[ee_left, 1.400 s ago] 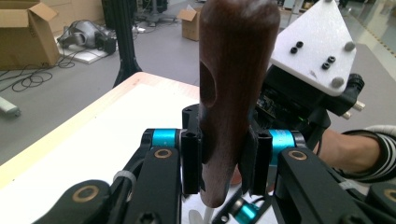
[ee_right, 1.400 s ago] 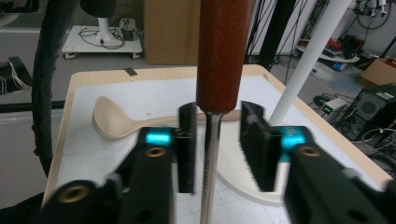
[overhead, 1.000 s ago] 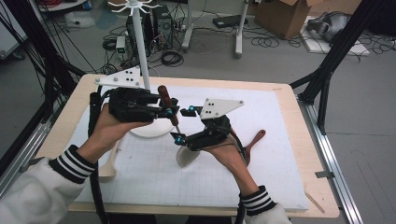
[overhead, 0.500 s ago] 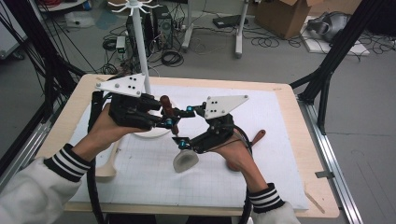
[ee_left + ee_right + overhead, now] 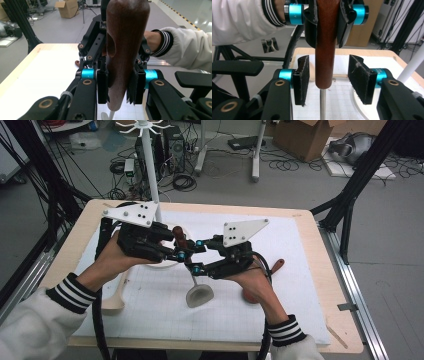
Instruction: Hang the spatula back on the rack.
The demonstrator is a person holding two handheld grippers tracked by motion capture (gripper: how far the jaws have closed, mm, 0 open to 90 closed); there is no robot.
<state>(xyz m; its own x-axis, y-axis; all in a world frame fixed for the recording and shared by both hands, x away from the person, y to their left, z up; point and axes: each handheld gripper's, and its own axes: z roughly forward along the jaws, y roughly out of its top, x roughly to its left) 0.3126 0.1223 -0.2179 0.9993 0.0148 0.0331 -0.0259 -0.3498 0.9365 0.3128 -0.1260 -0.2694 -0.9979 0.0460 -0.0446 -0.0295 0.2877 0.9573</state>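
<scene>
Dark brown wood forms the handle (image 5: 125,50) of the utensil we hold above the white mat (image 5: 300,270); its thin metal shaft runs down to a pale grey head (image 5: 199,296) that hangs just above the mat. Our left gripper (image 5: 181,255) is clamped on this handle, both pads pressing its sides in the left gripper view. Our right gripper (image 5: 196,256) faces it from the opposite side; its jaws have just been closing, yet in the right gripper view the pads (image 5: 301,78) stand apart from the handle's lower end, which sits between them untouched. A white stand (image 5: 150,170) rises behind our left hand (image 5: 117,257).
</scene>
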